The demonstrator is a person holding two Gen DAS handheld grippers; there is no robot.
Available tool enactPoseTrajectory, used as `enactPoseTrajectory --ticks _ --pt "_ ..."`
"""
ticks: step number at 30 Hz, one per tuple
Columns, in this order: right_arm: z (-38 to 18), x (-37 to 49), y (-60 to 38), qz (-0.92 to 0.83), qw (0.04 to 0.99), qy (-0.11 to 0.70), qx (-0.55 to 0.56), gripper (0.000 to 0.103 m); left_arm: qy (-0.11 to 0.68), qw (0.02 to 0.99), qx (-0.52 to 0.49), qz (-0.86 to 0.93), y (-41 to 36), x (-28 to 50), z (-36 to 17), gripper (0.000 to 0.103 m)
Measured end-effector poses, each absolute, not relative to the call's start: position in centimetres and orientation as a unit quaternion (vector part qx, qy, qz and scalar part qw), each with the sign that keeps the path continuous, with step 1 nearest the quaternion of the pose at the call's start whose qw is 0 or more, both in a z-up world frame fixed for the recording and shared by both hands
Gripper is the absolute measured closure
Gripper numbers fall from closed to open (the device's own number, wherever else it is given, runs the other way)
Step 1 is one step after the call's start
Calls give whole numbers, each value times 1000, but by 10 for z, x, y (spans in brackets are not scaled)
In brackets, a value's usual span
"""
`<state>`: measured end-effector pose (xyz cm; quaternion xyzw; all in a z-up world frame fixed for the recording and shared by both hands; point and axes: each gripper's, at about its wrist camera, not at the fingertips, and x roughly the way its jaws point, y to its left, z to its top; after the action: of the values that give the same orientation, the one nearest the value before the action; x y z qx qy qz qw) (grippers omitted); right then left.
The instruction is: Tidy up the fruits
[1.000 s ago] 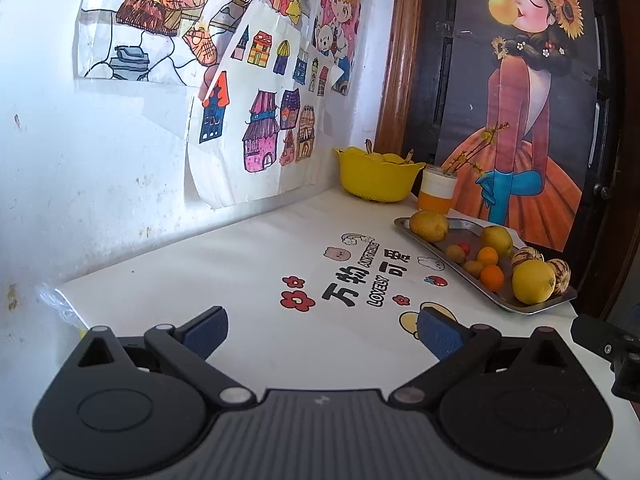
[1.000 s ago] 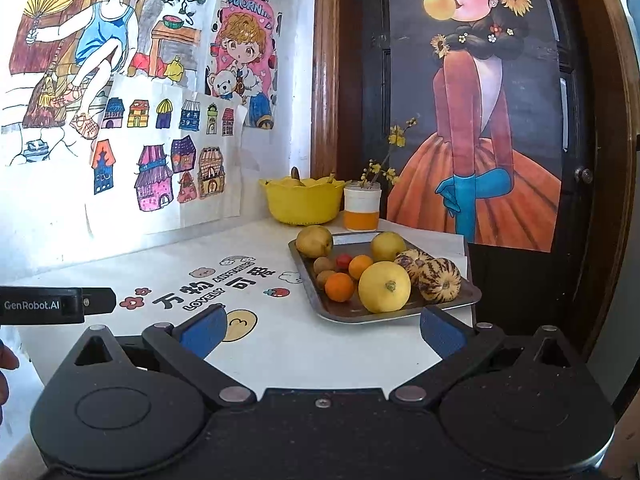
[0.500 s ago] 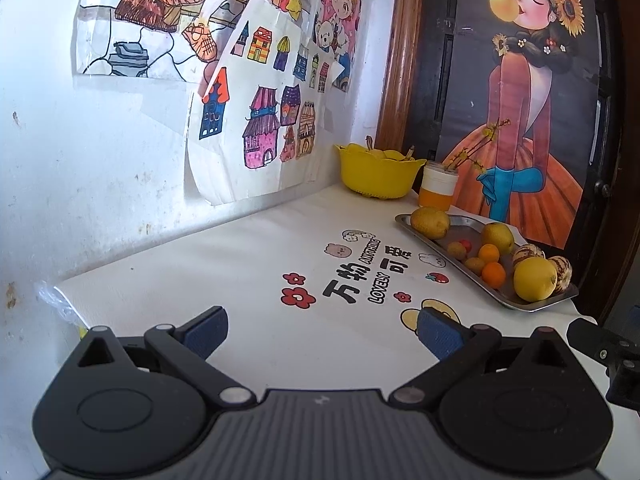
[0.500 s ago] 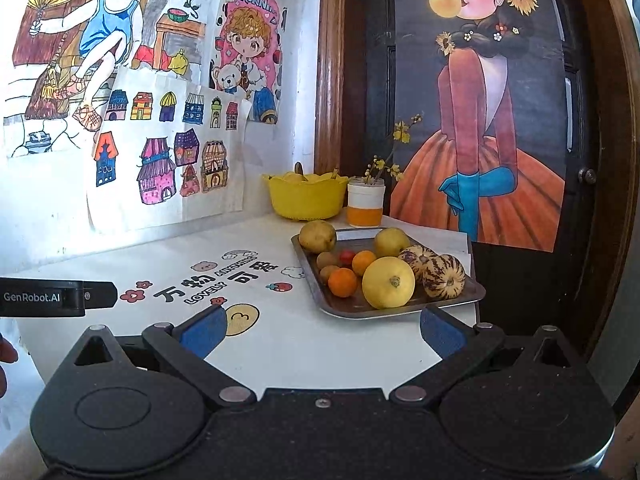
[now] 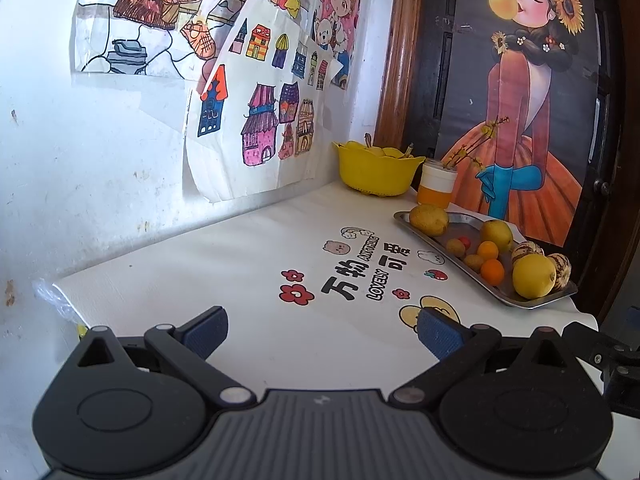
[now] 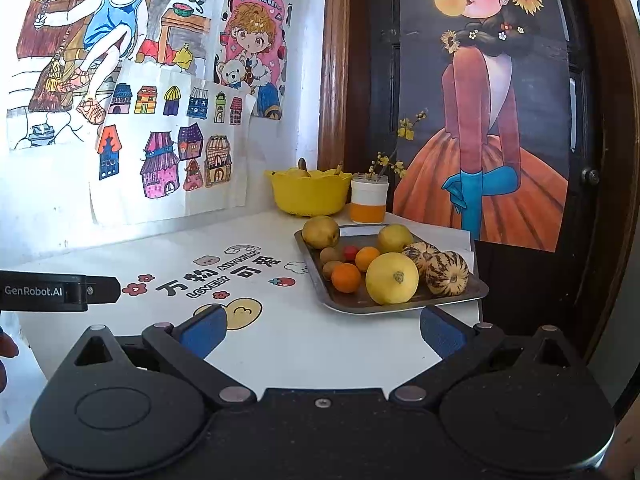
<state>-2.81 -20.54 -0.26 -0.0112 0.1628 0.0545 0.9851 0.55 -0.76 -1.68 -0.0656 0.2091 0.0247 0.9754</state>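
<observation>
Where the steel tray (image 6: 460, 294) sits, mixed yellow, orange, striped fruits (image 6: 392, 278); both grippers (image 5: 320, 330) (image 6: 320, 330) spread, empty.

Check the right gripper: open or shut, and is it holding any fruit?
Open and empty. The right gripper has its blue pads spread wide with only tablecloth between them; the fruit sits on the metal tray ahead.

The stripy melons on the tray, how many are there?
2. Both stripy melons sit side by side at the metal tray's right end: one behind the big yellow fruit, one beside it.
</observation>
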Motion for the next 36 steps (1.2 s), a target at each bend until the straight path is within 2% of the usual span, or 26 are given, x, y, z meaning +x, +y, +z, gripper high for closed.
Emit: enactPoseTrajectory --ticks 36 --pt "-3 -29 -205 55 985 165 -11 1 228 971 -63 26 -9 7 -19 0"
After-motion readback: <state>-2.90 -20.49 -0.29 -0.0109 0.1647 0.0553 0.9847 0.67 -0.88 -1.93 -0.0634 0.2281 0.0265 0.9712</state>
